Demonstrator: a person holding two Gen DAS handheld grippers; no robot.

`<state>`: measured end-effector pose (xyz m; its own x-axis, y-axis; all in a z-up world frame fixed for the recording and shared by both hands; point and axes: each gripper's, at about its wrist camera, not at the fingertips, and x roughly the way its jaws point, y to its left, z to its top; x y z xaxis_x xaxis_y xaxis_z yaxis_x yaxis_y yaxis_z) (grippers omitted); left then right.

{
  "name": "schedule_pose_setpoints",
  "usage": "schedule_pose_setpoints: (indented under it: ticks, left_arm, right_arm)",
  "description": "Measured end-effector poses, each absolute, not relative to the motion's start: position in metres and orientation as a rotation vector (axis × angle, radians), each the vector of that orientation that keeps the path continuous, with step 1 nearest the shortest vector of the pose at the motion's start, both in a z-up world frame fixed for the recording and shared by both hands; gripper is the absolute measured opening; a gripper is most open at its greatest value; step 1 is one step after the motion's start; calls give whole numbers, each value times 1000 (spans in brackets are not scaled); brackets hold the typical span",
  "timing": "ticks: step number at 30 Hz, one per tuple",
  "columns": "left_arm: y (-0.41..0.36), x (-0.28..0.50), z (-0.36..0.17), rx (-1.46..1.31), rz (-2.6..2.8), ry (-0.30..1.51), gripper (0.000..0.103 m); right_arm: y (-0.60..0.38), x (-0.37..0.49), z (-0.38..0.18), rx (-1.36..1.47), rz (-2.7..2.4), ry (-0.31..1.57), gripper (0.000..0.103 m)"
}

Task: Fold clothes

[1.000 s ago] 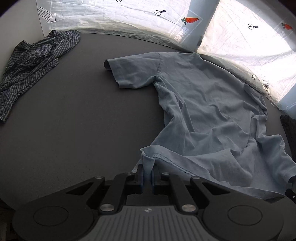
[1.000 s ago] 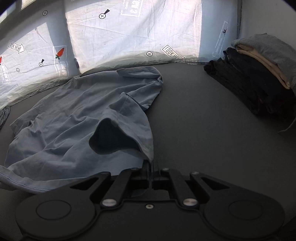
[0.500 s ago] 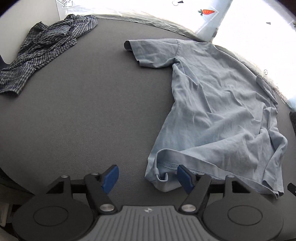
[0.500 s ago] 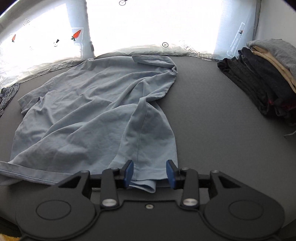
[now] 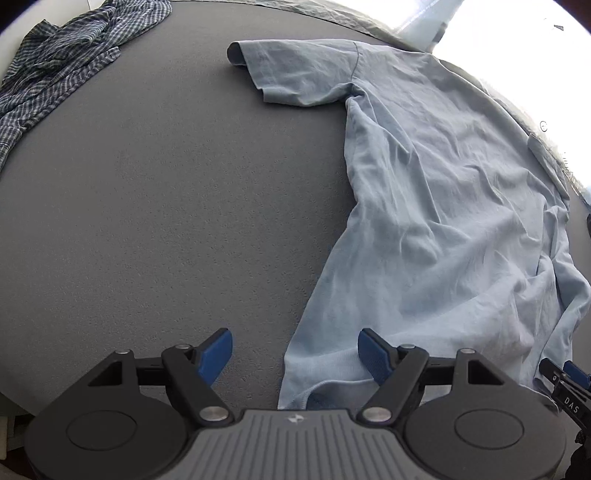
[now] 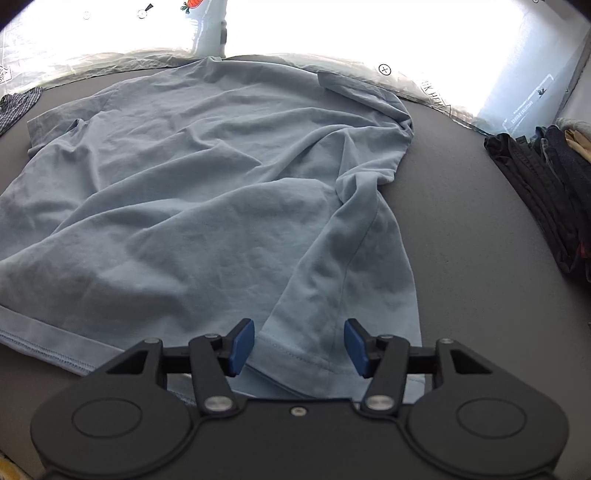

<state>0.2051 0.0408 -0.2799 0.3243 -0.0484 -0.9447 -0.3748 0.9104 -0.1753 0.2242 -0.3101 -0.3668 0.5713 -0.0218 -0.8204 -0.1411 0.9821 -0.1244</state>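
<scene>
The light blue T-shirt (image 5: 436, 206) lies spread, wrinkled, on the dark grey table (image 5: 166, 192), occupying the 12 to 4 o'clock sector of the left wrist view, with one short sleeve extended toward 12 o'clock and the hem nearest the camera. The left gripper (image 5: 295, 350) is released: its jaws have just been opening, and the blue pads stand wide apart with the hem corner lying loose on the table between them, the right-hand pad resting over the fabric edge (actual contact cannot be confirmed). The right gripper (image 6: 299, 345) is likewise released, its jaws having just been opening; the opposite hem corner of the T-shirt (image 6: 207, 206) lies flat between the pads with a visible gap on each side. A crumpled blue checked shirt (image 5: 62, 70) lies at 10 o'clock in the left wrist view, well apart from the T-shirt. A stack of folded dark garments (image 6: 546, 192) sits at 3 o'clock in the right wrist view, near the table edge. Bright translucent sheeting (image 6: 332, 33) borders the table at 12 o'clock.
</scene>
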Motion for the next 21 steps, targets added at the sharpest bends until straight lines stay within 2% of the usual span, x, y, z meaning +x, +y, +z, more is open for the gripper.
schedule_pose_setpoints:
  ticks: [6, 9, 10, 12, 14, 17, 21]
  left_arm:
    - [38, 217, -296, -363, 167, 1310, 78]
    - [33, 216, -297, -322, 152, 1318, 79]
    - [32, 215, -296, -313, 148, 1317, 79]
    - [31, 211, -296, -305, 142, 1316, 79]
    - [32, 207, -296, -313, 144, 1307, 79]
    - [34, 201, -296, -336, 147, 1295, 79]
    - [38, 192, -296, -370, 158, 1278, 79]
  right_arm:
    - [-317, 234, -374, -61, 40, 1022, 54]
    - [-324, 235, -374, 9, 36, 1029, 45]
    - [-325, 235, -374, 28, 33, 1029, 41]
    - [-328, 234, -372, 44, 22, 1017, 20]
    - [-332, 231, -368, 57, 18, 1004, 7]
    - [-351, 221, -351, 182, 27, 919, 5]
    - [-392, 198, -301, 371, -1, 728, 4]
